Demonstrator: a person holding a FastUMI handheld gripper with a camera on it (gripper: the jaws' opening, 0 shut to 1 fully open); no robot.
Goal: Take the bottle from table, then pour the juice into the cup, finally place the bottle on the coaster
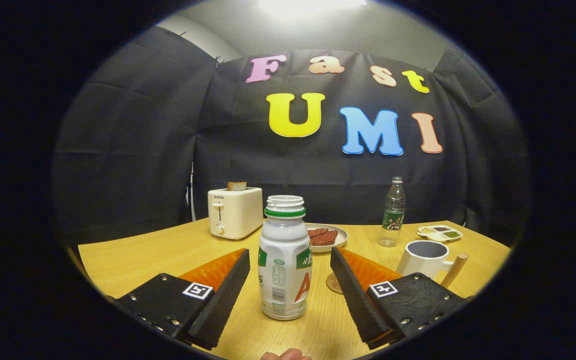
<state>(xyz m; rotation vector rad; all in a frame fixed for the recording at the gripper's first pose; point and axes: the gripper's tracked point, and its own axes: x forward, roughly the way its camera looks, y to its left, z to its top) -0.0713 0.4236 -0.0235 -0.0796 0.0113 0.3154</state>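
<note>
A white juice bottle (284, 260) with a green neck ring and no cap stands upright on the wooden table (133, 260). It sits between the two fingers of my gripper (289, 260), which is open, with a gap on each side of the bottle. A grey-white cup (425, 257) with a wooden handle stands to the right, beyond the right finger. A round brown coaster (333, 284) lies just right of the bottle, partly hidden behind the right finger.
At the back left is a white toaster (234, 212) with a slice of bread in it. A plate of dark red slices (327, 236) sits behind the bottle. A clear water bottle (393, 212) and a small condiment tray (440, 232) stand at the back right.
</note>
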